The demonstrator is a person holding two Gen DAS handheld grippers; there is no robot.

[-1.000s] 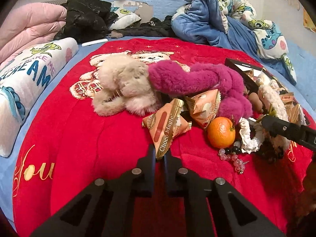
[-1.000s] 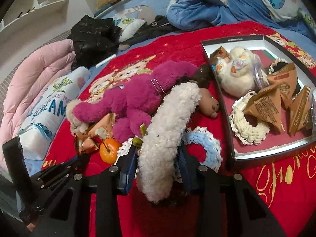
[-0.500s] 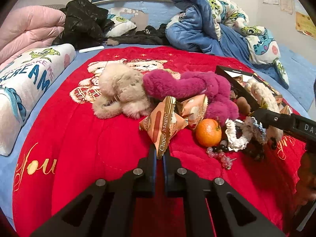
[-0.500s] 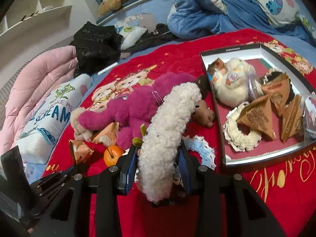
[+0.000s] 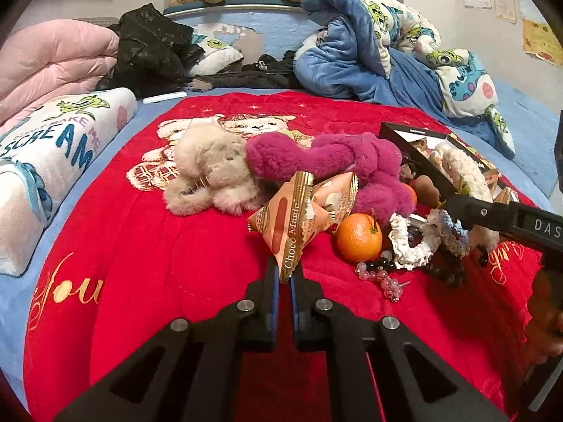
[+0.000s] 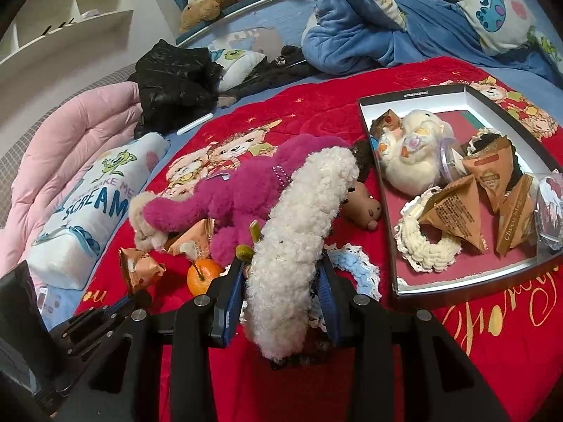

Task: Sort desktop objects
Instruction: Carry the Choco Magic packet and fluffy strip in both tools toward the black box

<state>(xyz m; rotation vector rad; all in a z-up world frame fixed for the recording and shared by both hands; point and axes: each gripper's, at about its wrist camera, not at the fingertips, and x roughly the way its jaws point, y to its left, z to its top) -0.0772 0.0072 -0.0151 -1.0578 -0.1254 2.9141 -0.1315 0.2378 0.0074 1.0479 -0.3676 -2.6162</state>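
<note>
The jaws of the left gripper (image 5: pixel 284 274) are clamped on a snack packet (image 5: pixel 290 219); the right gripper (image 6: pixel 281 281) jaws are closed on a white fluffy toy (image 6: pixel 299 232), with the box (image 6: pixel 394 246) at 2 o'clock.

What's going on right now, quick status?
Left gripper shut on Choco Magic packet. Right gripper shut on white fluffy toy. Box beside it, nearly full.

Red blanket (image 5: pixel 147 246) with gold script and a printed pair of bears. Magenta plush (image 5: pixel 316 158) beside a beige plush (image 5: pixel 211 172). Orange-brown snack packet (image 5: pixel 292 221) with gold lettering. Orange tangerine (image 5: pixel 359 237). Cream woolly toy (image 6: pixel 302 218). Black-walled, white-lined tray (image 6: pixel 387 204) with a dark red floor. Pink quilt (image 5: pixel 52 59). Blue blanket (image 5: pixel 352 52) with cartoon monsters.
</note>
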